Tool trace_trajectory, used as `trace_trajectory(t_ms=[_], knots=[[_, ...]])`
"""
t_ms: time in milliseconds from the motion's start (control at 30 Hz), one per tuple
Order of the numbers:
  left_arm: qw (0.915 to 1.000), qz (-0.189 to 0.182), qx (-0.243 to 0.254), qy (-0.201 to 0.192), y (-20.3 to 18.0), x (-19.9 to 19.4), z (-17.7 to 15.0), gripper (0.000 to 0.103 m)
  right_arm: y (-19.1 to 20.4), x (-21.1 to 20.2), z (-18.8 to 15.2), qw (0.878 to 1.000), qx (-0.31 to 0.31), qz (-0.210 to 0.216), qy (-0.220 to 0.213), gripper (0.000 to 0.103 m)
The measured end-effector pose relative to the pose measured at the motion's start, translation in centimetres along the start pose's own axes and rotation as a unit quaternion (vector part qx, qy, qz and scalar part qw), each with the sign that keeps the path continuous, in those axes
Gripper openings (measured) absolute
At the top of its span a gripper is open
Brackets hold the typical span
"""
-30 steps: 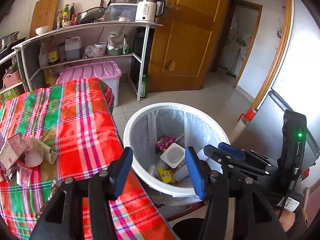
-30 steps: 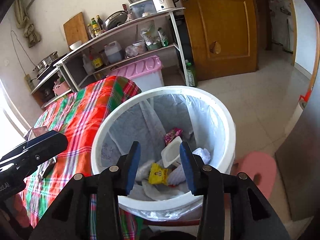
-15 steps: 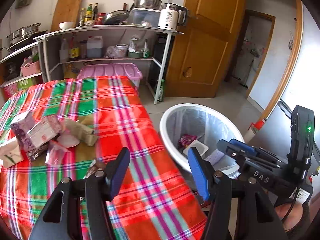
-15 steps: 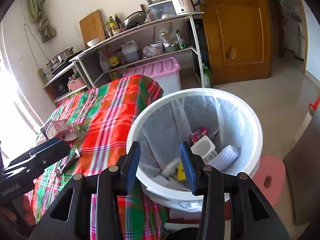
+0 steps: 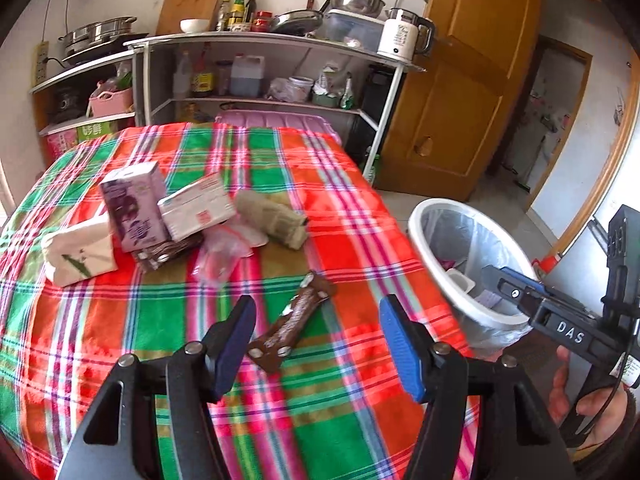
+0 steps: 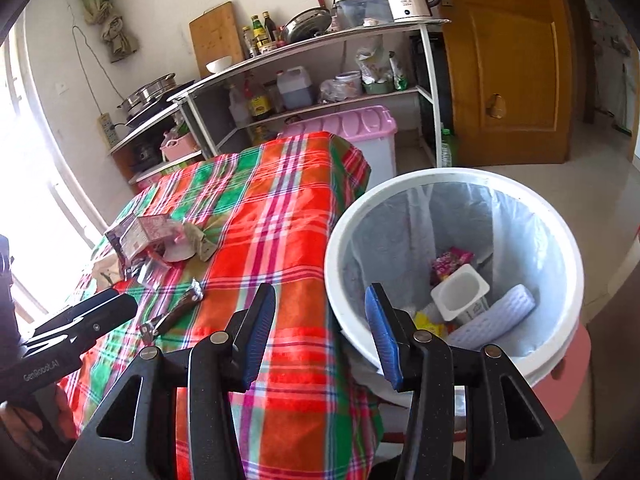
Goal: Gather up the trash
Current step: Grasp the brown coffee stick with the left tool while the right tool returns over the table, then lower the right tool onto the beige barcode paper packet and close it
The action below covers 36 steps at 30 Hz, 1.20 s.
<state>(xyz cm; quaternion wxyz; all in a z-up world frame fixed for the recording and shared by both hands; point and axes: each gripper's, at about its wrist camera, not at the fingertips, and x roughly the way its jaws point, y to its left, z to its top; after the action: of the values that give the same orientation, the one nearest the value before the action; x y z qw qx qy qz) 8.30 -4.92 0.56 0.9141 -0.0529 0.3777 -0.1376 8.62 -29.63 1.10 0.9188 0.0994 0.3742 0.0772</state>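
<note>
The left gripper (image 5: 316, 344) is opening, empty, over a brown wrapper (image 5: 294, 322) on the plaid tablecloth (image 5: 352, 240). The right gripper (image 6: 320, 332) is opening too, empty, with the white bin (image 6: 452, 280) at its 2 o'clock. More trash (image 5: 172, 216) lies piled at the left gripper's 11 o'clock.

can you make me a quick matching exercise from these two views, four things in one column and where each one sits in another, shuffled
Things:
1. brown wrapper
2. white yogurt cup
3. purple carton
4. electric kettle

Places:
A. on the top shelf of the rack beside the door
B. alone on the plaid tablecloth, just ahead of the left gripper
C. inside the lined white bin
D. in the pile of litter at the far side of the table

Pairs: 1-B, 2-C, 3-D, 4-A
</note>
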Motion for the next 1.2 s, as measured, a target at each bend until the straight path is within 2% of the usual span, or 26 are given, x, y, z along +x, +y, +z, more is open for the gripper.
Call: trace_trajectory(t_ms=[267, 467, 733, 933, 1100, 1200], knots=[[0.9996, 0.008, 0.014, 0.022, 1.8, 1.5, -0.7, 0.068, 2.5, 1.5, -0.2, 1.0, -0.018, 0.008, 0.012, 0.048], [0.9967, -0.006, 0.049, 0.065, 1.0, 4.3, -0.5, 0.069, 3.4, 2.4, -0.1, 1.0, -0.025, -0.004, 0.018, 0.048], [0.9957, -0.004, 0.059, 0.072, 1.0, 5.7, -0.4, 0.066, 4.2, 3.4, 0.3, 0.999, -0.032, -0.011, 0.025, 0.048], [0.9951, 0.014, 0.067, 0.072, 1.3, 5.6, -0.3, 0.047, 5.3, 4.1, 0.6, 0.999, -0.036, -0.011, 0.03, 0.048], [0.9963, 0.011, 0.053, 0.068, 2.5, 5.1, -0.4, 0.024, 6.1, 4.7, 0.7, 0.998, -0.042, -0.009, 0.035, 0.048], [0.9971, 0.003, 0.04, 0.064, 3.3, 4.6, -0.7, 0.021, 6.8, 5.1, 0.8, 0.998, -0.052, -0.009, 0.04, 0.048]])
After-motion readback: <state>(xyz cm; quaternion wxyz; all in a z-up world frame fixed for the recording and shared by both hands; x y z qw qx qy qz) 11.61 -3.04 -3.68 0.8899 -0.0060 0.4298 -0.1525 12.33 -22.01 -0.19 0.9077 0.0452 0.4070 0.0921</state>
